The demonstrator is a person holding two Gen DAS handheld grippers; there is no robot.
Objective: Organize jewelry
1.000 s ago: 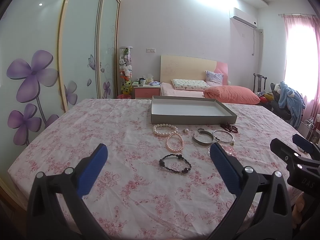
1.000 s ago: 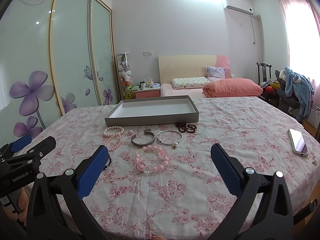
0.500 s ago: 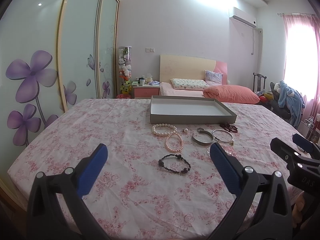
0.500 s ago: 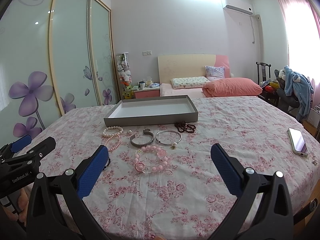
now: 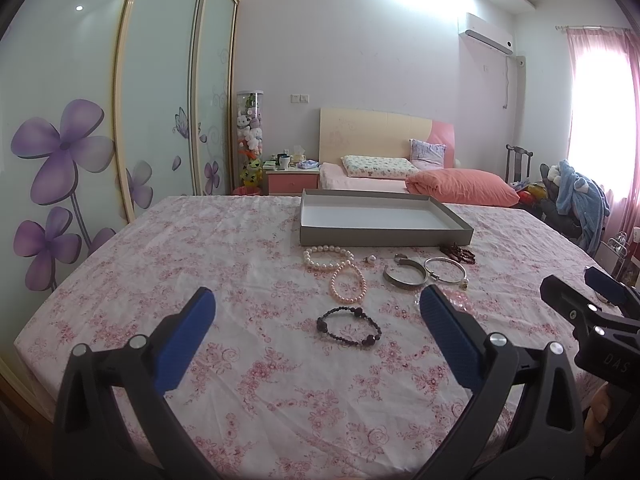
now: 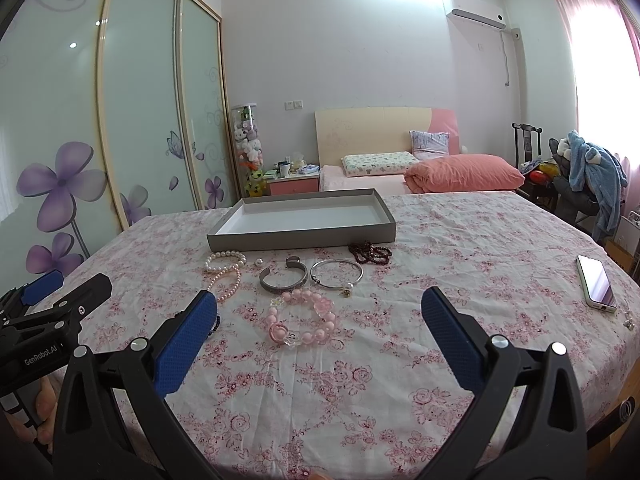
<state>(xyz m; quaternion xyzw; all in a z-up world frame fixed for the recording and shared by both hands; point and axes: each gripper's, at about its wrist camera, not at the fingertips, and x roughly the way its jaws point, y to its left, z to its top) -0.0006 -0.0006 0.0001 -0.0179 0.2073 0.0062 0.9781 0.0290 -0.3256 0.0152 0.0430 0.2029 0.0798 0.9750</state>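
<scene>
An empty grey tray [image 5: 384,237] [image 6: 300,241] sits on the flowered cloth. In front of it lie a white pearl bracelet [image 5: 326,258] [image 6: 224,261], a pink pearl bracelet [image 5: 348,286], a silver cuff [image 5: 404,277] [image 6: 284,279], a thin silver bangle [image 5: 444,270] [image 6: 338,274] and dark red beads [image 5: 458,252] [image 6: 370,252]. My left gripper [image 5: 316,294] hangs open just short of a black bead bracelet [image 5: 348,326]. A chunky pink bead bracelet [image 6: 302,318] lies on the cloth between the fingers of my open right gripper [image 6: 319,296]. Neither gripper holds anything.
A phone [image 6: 598,288] lies near the right edge of the cloth, with a small charm beside it. A loose pearl [image 5: 371,259] rests between the bracelets. Behind the table are a bed, a sliding wardrobe on the left and a chair piled with clothes on the right.
</scene>
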